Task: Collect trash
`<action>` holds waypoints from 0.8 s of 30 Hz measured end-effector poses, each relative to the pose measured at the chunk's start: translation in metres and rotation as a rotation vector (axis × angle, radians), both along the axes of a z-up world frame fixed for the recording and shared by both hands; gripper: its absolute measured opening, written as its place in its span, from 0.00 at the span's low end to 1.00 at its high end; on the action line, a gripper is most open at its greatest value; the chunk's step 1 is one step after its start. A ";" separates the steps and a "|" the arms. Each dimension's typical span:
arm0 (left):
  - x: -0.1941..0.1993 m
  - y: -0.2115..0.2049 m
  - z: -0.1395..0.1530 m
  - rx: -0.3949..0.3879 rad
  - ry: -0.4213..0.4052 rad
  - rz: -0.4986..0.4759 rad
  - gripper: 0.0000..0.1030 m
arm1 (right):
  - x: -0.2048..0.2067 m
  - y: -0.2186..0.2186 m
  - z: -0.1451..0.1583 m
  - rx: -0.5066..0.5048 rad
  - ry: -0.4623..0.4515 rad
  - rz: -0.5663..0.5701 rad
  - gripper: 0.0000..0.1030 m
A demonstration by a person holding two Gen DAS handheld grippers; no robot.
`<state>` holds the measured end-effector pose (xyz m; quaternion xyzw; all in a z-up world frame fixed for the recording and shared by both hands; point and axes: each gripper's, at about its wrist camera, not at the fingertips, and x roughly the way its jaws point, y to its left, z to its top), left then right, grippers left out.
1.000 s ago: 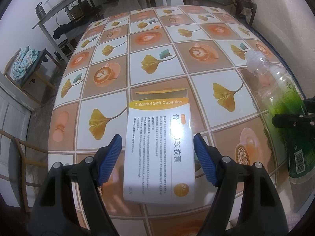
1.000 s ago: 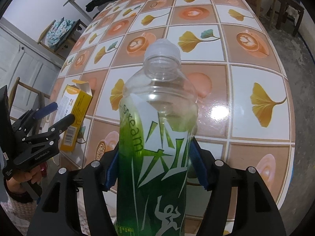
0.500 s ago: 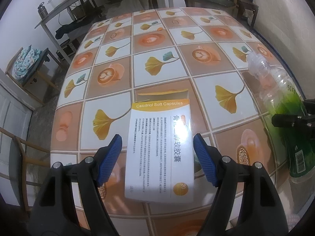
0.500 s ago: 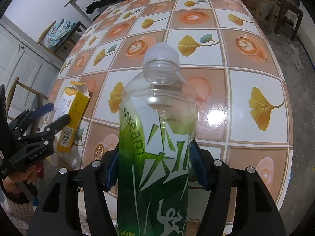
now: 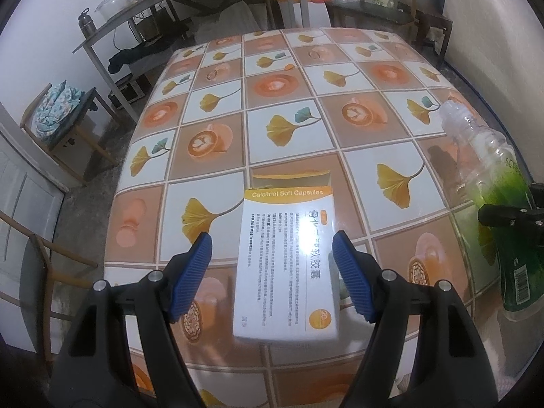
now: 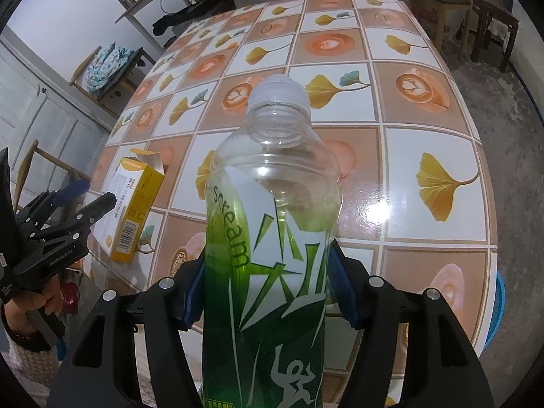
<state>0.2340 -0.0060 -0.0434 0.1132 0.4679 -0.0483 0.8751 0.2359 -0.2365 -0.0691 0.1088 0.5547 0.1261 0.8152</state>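
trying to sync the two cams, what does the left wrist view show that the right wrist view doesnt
Only the left wrist view shows the capsule box's white printed face, lying between the open left hand-held gripper. Only the right wrist view shows the bottle's label front, its cap, and the right hand-held gripper shut on it. Both show box, bottle and the tiled-pattern table.

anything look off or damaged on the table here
Mostly the medicine box: it lies flat on the table with its far end flap torn open and sticking up. The left gripper straddles it, jaws open. The capped bottle in the right gripper looks intact, nothing spilled.
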 end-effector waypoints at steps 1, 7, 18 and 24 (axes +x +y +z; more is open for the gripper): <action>-0.001 0.000 0.002 -0.003 -0.003 0.001 0.67 | -0.001 -0.001 0.001 0.003 -0.004 -0.002 0.59; -0.004 0.005 0.011 -0.079 -0.006 -0.002 0.67 | -0.008 -0.008 0.008 0.021 -0.031 -0.023 0.59; -0.010 -0.007 0.029 -0.186 -0.015 -0.056 0.64 | -0.027 -0.023 0.023 -0.017 -0.103 -0.077 0.59; -0.012 -0.021 0.029 -0.190 -0.019 -0.078 0.64 | -0.037 -0.033 0.028 -0.029 -0.128 -0.095 0.59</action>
